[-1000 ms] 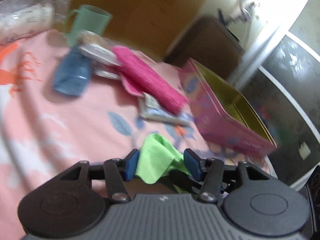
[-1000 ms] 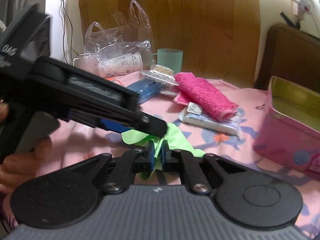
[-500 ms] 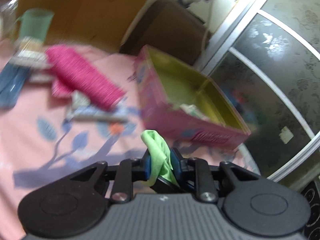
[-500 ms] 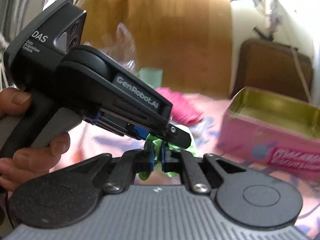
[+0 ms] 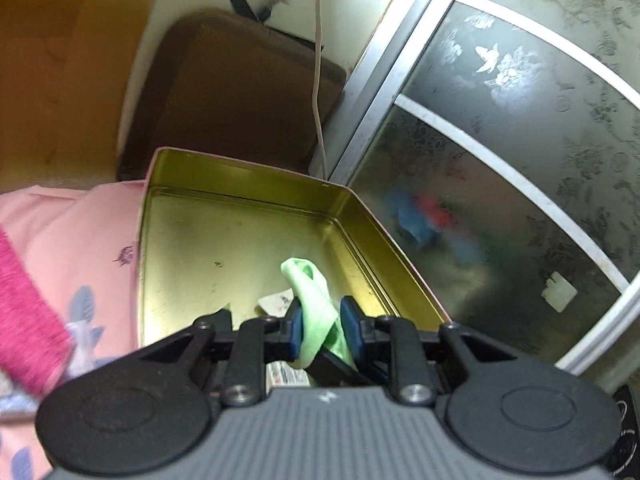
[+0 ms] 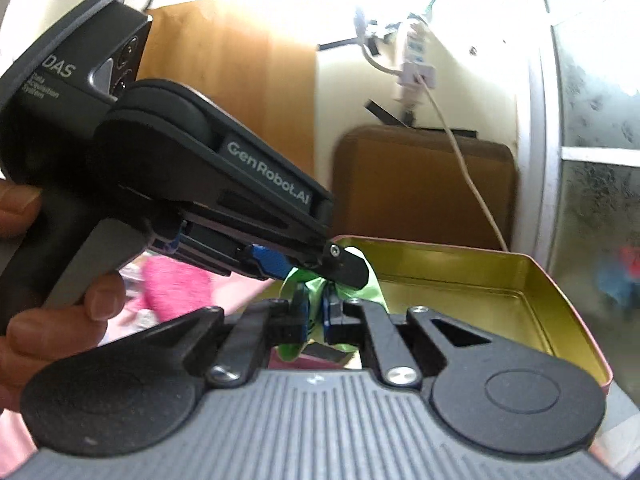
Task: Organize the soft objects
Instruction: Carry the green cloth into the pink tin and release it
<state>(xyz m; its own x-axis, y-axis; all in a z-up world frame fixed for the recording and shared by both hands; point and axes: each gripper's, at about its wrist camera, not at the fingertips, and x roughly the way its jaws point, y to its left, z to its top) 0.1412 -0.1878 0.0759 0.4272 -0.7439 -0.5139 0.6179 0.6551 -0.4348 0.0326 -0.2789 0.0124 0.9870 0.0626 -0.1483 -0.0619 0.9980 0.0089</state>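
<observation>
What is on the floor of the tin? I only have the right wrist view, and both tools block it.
Observer: A small white packet lies on the gold floor of the tin, close to the left tool.
Operator: Is that tool gripping the cloth?
Observer: Yes, the green cloth is pinched between its blue pads, above the tin's floor.
Operator: And the pink blur left of the tin?
Observer: A pink towel, lying on the leaf-printed pink sheet, apart from the tin.
</observation>
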